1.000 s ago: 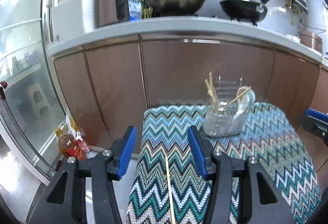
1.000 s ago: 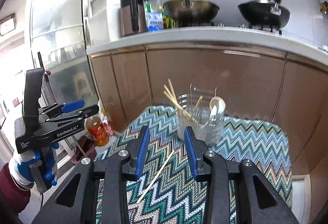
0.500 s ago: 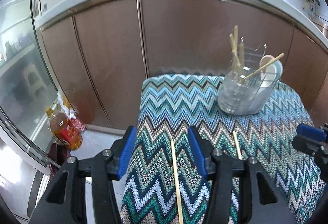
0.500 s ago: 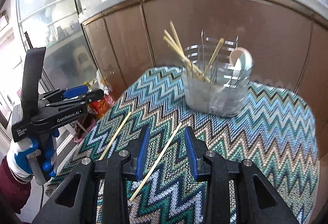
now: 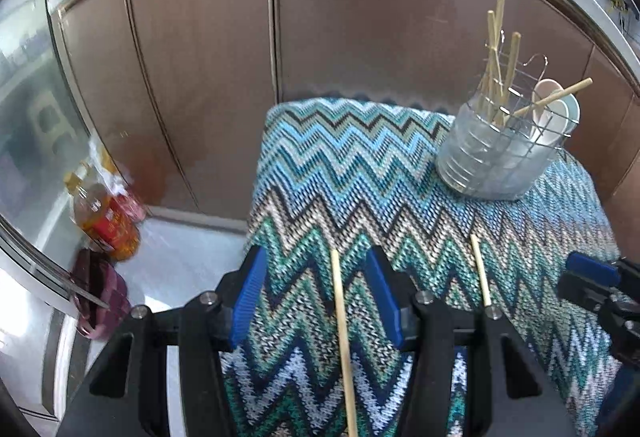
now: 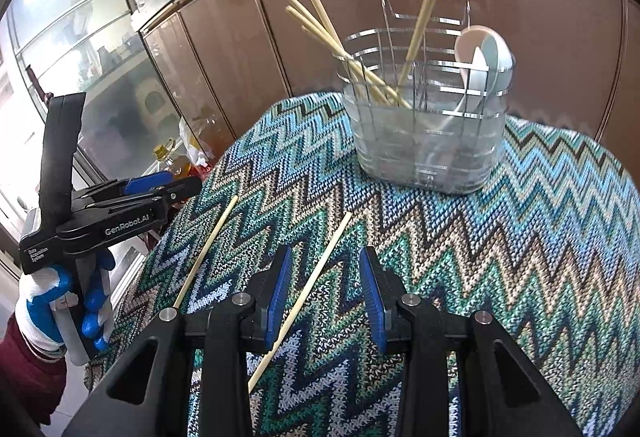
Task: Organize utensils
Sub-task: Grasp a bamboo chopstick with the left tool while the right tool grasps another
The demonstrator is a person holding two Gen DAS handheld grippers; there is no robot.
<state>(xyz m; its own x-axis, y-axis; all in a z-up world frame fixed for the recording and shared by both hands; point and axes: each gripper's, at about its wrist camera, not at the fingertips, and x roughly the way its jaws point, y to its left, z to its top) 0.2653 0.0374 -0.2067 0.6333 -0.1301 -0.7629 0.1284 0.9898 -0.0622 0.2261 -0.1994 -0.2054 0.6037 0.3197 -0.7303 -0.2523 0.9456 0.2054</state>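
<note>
Two loose chopsticks lie flat on the zigzag cloth covering the surface point(image 6: 540, 237); the utensil holder point(image 6: 430, 141) stands toward the far edge, well apart from both, and already carries several chopsticks and spoons.

Left tongs point(image 5: 316, 297): open, empty, straddling the left chopstick point(image 5: 340, 317). Centre the stick between the blue pads, lower until the pads flank it at cloth level, then close squarely across the shaft. A thin round stick is likely to roll or pivot if pinched off-centre.

Right tongs point(image 6: 326, 289): open, empty, bracketing the right chopstick point(image 6: 316, 277), which lies diagonally across the gap. Rotate the wrist to align the pads with the shaft before closing.

Limits of view:
- Near ends of both sticks pass under the tong bodies and cannot be seen.
- Height of the pads above the cloth cannot be judged.
- Holder compartments are blurred by clear walls and wire; which one suits chopsticks is uncertain.
- The surface beneath the cloth is fully covered.
</note>
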